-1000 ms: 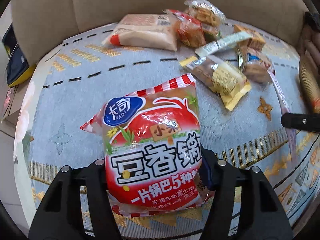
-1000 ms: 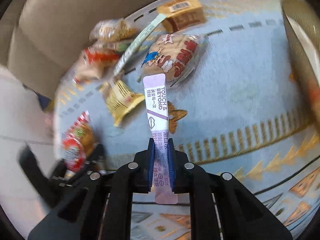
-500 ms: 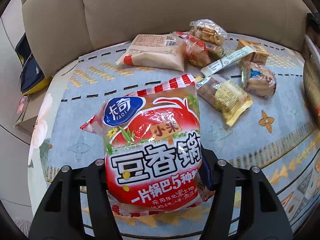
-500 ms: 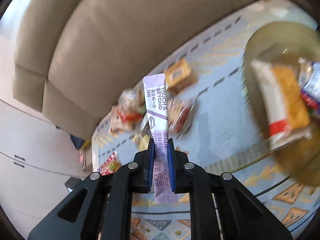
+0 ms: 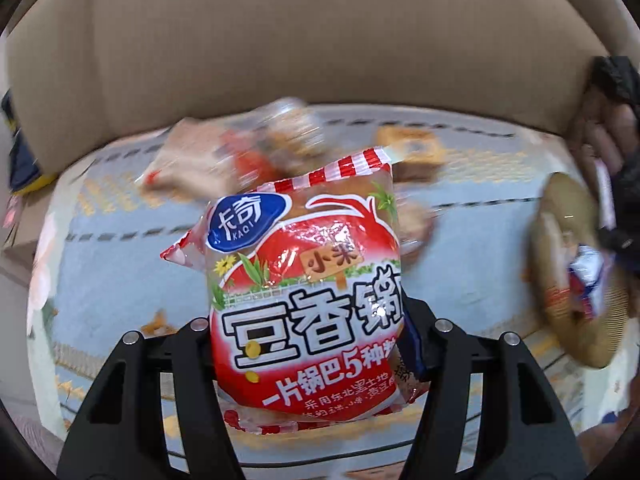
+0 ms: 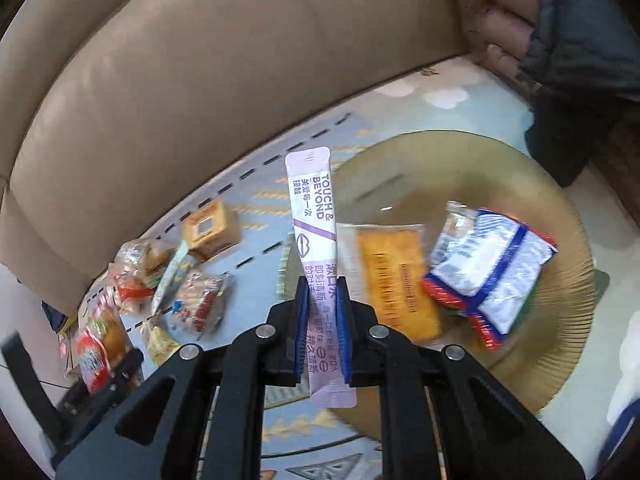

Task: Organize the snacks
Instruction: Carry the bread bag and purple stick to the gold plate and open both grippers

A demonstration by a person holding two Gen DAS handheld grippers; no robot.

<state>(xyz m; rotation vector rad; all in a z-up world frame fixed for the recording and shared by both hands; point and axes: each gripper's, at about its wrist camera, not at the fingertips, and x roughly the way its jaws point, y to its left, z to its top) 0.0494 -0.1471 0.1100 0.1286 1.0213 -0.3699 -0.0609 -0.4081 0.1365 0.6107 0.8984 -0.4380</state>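
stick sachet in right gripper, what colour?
Pale lilac sachet with purple print; clearest in the right wrist view.

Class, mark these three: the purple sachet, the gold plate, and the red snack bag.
purple sachet (image 6: 311,200), right wrist view, printed upper half.
gold plate (image 6: 560,312), right wrist view, ribbed rim.
red snack bag (image 5: 308,300), left wrist view, front label.

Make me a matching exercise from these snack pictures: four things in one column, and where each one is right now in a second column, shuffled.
Things:
1. red rice-crust bag
2. purple stick sachet
3. orange flat packet
4. square tan snack box

Places:
A. lying in the gold plate
B. clamped in the left hand-held gripper
C. on the patterned cloth near the sofa back
D. clamped in the right hand-held gripper

Pairs: 1-B, 2-D, 3-A, 4-C
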